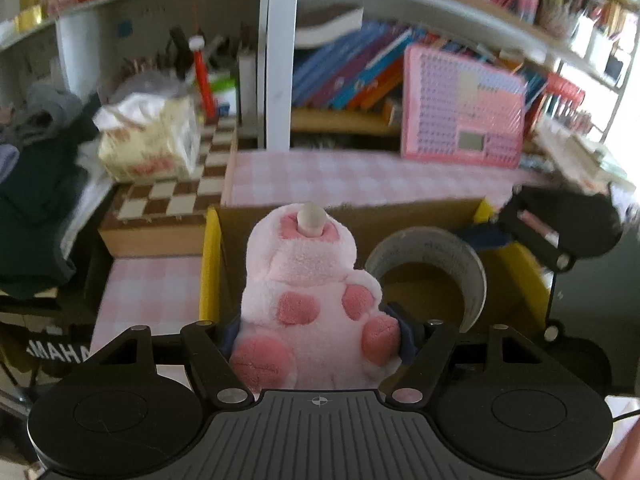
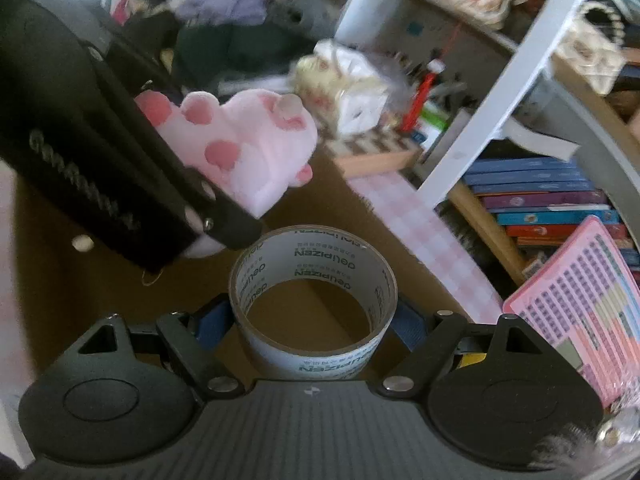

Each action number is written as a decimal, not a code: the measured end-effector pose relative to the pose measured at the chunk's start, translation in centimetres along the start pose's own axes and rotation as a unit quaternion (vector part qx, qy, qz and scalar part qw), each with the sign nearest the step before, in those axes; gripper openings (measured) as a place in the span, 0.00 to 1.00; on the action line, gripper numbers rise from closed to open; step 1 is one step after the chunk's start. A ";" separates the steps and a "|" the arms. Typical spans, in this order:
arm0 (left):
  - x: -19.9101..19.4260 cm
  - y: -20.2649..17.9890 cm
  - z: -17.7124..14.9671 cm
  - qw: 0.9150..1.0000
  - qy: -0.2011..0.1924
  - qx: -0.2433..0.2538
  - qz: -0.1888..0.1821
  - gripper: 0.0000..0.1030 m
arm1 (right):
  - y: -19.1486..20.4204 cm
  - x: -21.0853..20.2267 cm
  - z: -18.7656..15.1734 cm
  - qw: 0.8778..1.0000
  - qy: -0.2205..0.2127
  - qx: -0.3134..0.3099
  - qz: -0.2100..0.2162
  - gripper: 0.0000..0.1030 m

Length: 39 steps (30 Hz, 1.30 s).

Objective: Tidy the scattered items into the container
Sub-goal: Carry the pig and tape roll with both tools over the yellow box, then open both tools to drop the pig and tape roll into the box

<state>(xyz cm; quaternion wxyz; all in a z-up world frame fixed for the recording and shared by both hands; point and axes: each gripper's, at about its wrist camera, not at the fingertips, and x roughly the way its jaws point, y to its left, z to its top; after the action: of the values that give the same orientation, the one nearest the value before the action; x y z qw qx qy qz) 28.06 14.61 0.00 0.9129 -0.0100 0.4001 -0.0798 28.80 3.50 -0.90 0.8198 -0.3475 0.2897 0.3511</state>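
Both items are mid-carry over the open brown cardboard box [image 1: 420,216], centre frame. The left gripper [image 1: 316,336] pinches a fluffy pink paw-shaped plush [image 1: 308,292]; the right gripper [image 2: 312,320] clamps a roll of printed packing tape [image 2: 316,280]. Neither is dropped in yet.

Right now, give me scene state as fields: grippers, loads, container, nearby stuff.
left gripper: shut on plush toy, pink, spotted
right gripper: shut on tape roll, printed, hollow core visible
box: cardboard, open, below both loads
loads: both above box, not released
nearby: chessboard, tissue pack, pink toy laptop, books
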 end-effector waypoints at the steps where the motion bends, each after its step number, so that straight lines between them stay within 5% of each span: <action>1: 0.5 0.0 0.0 1.000 0.006 0.003 0.001 0.70 | 0.0 0.5 0.1 1.000 0.006 -0.008 0.000 0.81; 19: 1.6 -1.5 -0.2 0.997 0.017 0.065 0.032 0.79 | 0.7 2.0 0.7 0.999 0.030 -0.045 0.005 0.87; 22: 0.8 -1.5 -0.4 0.997 -0.001 0.058 0.041 0.84 | 0.7 1.4 0.6 0.999 0.011 -0.044 -0.013 0.95; 39: -12.0 -5.0 -2.3 0.988 -0.138 0.058 0.036 0.89 | 0.8 -11.4 -1.1 0.993 -0.098 0.022 -0.057 0.95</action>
<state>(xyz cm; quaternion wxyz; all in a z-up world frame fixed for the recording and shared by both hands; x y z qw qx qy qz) 17.68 11.59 7.54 0.9608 0.0469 0.2649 -0.0677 21.25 -1.25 6.38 0.8704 -0.3092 0.1956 0.3293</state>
